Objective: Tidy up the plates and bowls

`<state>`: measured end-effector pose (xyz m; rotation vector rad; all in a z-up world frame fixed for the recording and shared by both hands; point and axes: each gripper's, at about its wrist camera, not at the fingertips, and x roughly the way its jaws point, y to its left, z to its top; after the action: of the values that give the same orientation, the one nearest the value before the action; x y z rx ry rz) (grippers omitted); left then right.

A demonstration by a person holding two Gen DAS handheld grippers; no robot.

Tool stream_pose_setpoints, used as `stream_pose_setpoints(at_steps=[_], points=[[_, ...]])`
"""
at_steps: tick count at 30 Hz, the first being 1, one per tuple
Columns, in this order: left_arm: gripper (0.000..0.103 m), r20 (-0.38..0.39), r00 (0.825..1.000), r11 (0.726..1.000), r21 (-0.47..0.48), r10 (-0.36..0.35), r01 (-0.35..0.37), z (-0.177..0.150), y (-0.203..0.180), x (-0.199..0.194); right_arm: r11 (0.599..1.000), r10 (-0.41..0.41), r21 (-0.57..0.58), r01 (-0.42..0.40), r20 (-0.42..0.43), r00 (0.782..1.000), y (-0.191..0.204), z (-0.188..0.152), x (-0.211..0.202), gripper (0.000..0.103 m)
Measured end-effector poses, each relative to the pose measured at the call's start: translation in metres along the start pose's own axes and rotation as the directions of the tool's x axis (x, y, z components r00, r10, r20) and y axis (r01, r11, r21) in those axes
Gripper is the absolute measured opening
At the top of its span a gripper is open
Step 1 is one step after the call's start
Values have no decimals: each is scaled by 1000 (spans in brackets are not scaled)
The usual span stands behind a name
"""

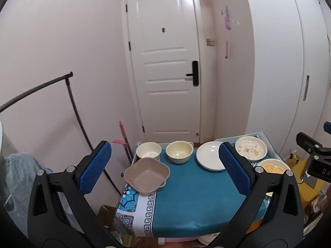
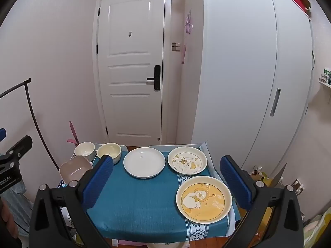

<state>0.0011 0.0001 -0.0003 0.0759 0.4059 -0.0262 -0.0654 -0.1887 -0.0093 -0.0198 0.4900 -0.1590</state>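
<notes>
My left gripper (image 1: pixel 164 162) and right gripper (image 2: pixel 166 176) both gape wide, holding nothing above the teal-clothed bench (image 2: pixel 140 202). Three bowls sit at its far left: a square beige plastic bowl (image 1: pixel 147 174) and two round cream ones. A plain white round plate (image 2: pixel 144 162) and two duck-printed plates lie right.

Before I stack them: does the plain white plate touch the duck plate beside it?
Apart. The right wrist view shows a strip of blue cloth between the plain white plate and the duck plate.

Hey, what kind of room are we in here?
Probably a home entryway: a white door with a smart lock, a tall wardrobe beside it, and a small table set with plates and bowls.
</notes>
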Motion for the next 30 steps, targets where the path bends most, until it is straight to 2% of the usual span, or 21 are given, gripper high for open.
stream_pose_setpoints(at_steps=[4, 9, 13, 30], points=[[103, -28, 999, 1000, -6, 20, -20, 1, 3, 6, 1000, -1, 0, 1, -12, 1000, 0, 1, 0, 103], [103, -16, 1000, 999, 29, 22, -22, 6, -12, -1, 1000, 0, 2, 0, -14, 1000, 0, 1, 0, 103], [103, -15, 1000, 1000, 16, 6, -5, 3, -3, 4, 1000, -2, 2, 3, -16, 1000, -1, 2, 1, 103], [103, 2, 1000, 1000, 14, -9, 9, 7, -7, 5, 1000, 12, -2, -12, -11, 1000, 2, -3, 7, 103]])
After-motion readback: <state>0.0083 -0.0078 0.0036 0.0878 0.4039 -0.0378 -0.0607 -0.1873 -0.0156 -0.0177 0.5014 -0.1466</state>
